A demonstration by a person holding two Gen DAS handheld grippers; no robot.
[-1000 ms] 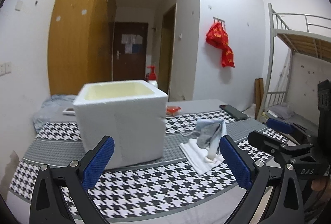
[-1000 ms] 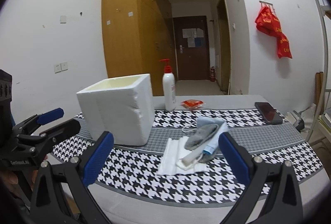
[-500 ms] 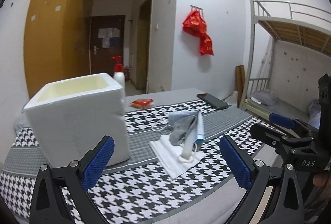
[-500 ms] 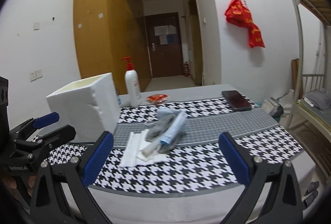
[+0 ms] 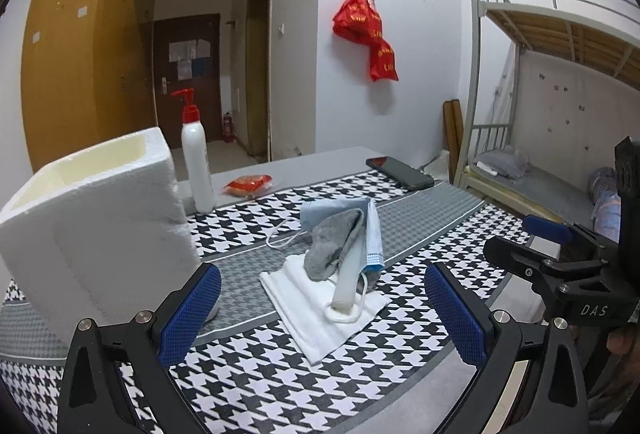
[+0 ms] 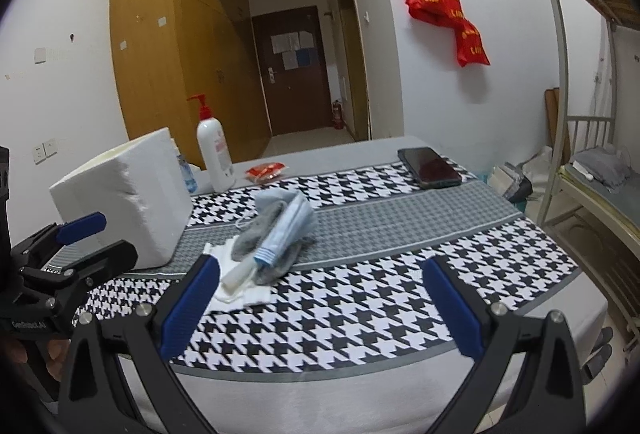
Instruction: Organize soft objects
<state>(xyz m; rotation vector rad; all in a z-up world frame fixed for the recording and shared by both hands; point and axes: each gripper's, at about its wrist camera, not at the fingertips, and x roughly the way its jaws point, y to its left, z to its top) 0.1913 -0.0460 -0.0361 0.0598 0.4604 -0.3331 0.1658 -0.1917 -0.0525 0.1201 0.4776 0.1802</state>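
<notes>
Both grippers spread wide, empty: left gripper (image 5: 322, 308), right gripper (image 6: 320, 304), each hovering short of the soft pile (image 5: 340, 258). Pile (grey sock, blue mask, white cloth) lay just right of the foam box (image 5: 96, 230). Step judged: approach. Next move probably calls for pinching the sock (image 5: 332, 248) and lifting it to the box.
</notes>
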